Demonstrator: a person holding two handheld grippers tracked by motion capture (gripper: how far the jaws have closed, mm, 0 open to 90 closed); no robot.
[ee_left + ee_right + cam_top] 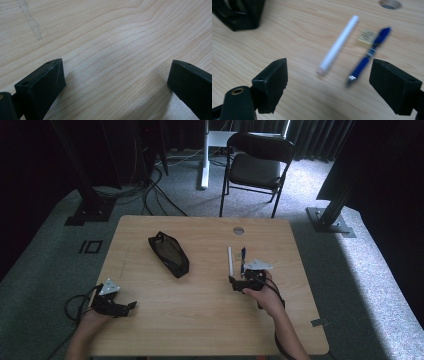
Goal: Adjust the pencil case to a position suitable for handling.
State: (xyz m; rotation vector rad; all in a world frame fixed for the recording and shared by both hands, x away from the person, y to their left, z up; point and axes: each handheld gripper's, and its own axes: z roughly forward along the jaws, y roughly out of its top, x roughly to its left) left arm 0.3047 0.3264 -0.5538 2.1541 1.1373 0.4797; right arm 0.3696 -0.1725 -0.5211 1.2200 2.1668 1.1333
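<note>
White stick (339, 42), blue pen (368, 56) and small eraser (366, 38) lie loose on the bench (200, 300), right of the black pouch (169, 254). Nothing picked up yet, so work looks barely started. Right gripper (328, 82) fingers spread wide, empty, aimed at stick and pen just ahead. Left gripper (116, 82) fingers also wide, empty, over bare wood near the bench's left edge.
</note>
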